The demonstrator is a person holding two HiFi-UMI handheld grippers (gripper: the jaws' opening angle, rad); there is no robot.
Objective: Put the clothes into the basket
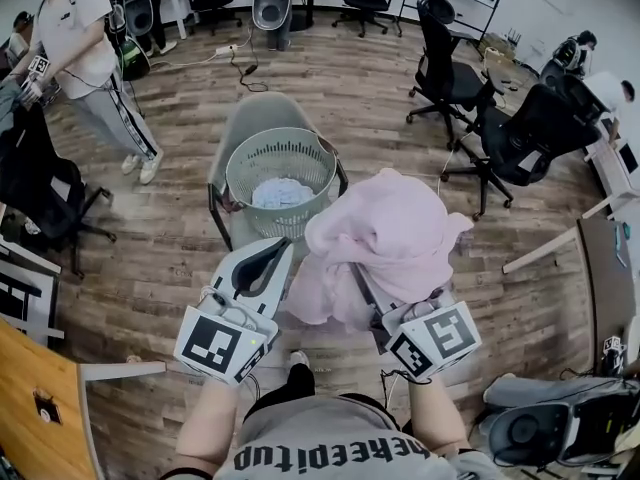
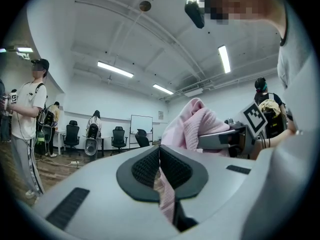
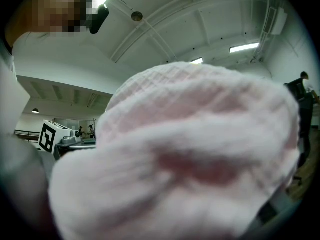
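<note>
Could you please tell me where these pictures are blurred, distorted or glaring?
Head view: fisheye bends the floor at the edges; light is even. Left gripper view: ceiling lamps glare, a dark vignette rings the frame, the cloth is sharp. Right gripper view: the cloth fills the frame, too close, out of focus.

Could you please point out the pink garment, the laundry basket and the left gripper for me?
pink garment (image 1: 395, 228), head view, on its bunched top.
laundry basket (image 1: 245, 173), head view, on its slatted side wall.
left gripper (image 2: 159, 149), left gripper view, between its fingertips.
</note>
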